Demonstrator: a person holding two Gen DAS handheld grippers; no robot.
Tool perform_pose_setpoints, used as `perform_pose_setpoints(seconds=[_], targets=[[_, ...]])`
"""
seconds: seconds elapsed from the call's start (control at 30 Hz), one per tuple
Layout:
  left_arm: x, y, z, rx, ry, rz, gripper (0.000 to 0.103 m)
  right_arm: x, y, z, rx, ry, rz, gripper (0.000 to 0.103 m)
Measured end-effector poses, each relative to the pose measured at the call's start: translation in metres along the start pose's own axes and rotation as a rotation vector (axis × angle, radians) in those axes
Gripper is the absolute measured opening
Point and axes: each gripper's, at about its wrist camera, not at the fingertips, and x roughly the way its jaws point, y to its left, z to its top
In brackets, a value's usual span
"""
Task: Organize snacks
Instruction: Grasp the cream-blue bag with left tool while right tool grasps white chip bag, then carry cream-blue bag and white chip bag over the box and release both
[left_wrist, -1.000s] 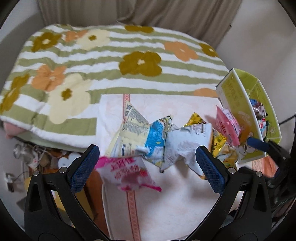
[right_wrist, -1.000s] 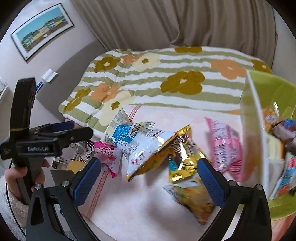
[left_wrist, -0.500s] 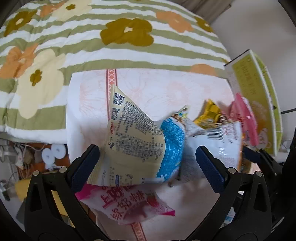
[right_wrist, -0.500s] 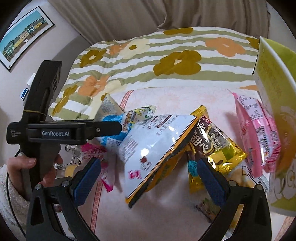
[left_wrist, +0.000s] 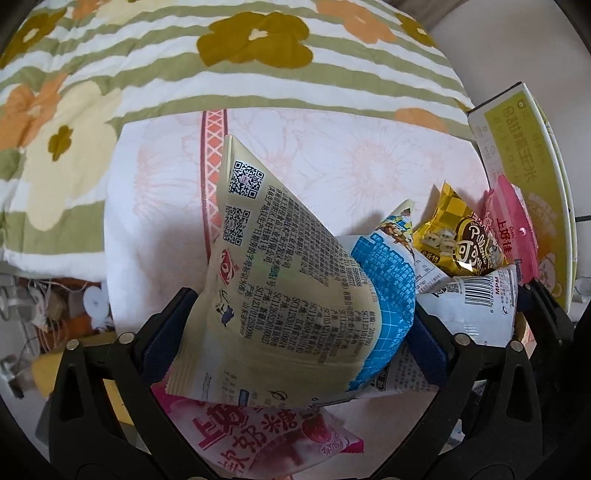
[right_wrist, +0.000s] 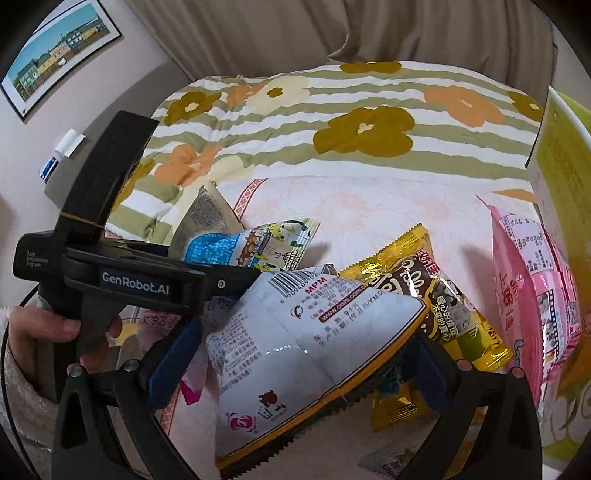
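My left gripper (left_wrist: 295, 343) is open, with its pads on either side of a cream and blue snack bag (left_wrist: 288, 295) that stands tilted between them. A pink strawberry packet (left_wrist: 266, 439) lies under it. My right gripper (right_wrist: 295, 362) is open around a white snack bag (right_wrist: 303, 347). A gold and brown packet (right_wrist: 436, 295) and a pink packet (right_wrist: 535, 295) lie to the right of it. The left gripper's body (right_wrist: 122, 277) shows in the right wrist view beside the cream and blue bag (right_wrist: 251, 243).
A yellow-green cardboard box (left_wrist: 524, 155) stands at the right edge, also in the right wrist view (right_wrist: 565, 173). The snacks lie on a pale pink cloth (left_wrist: 332, 155) over a floral striped quilt (left_wrist: 184, 66). Floor clutter (left_wrist: 55, 306) is at the left.
Both grippers have moved forward and down onto the snack pile. The cream and blue bag now sits between the left pads and the white bag between the right pads.
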Motion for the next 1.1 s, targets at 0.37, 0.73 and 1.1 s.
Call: perform_pose_setpoints(seconds=[0.37, 0.73, 1.1], targets=[[-0.014, -0.002, -0.004, -0.037, -0.04, -0.057, 0.075, -0.003, 0.006, -0.008, -0.072, 0.004, -0.008, 0.095], [-0.037, -0.001, -0.013, -0.057, -0.102, -0.028, 0.075, -0.009, 0.015, -0.008, -0.112, -0.017, 0.017, 0.072], [-0.111, -0.019, -0.021, -0.024, -0.26, 0.014, 0.075, -0.063, 0.028, -0.004, -0.106, -0.125, 0.029, 0.071]])
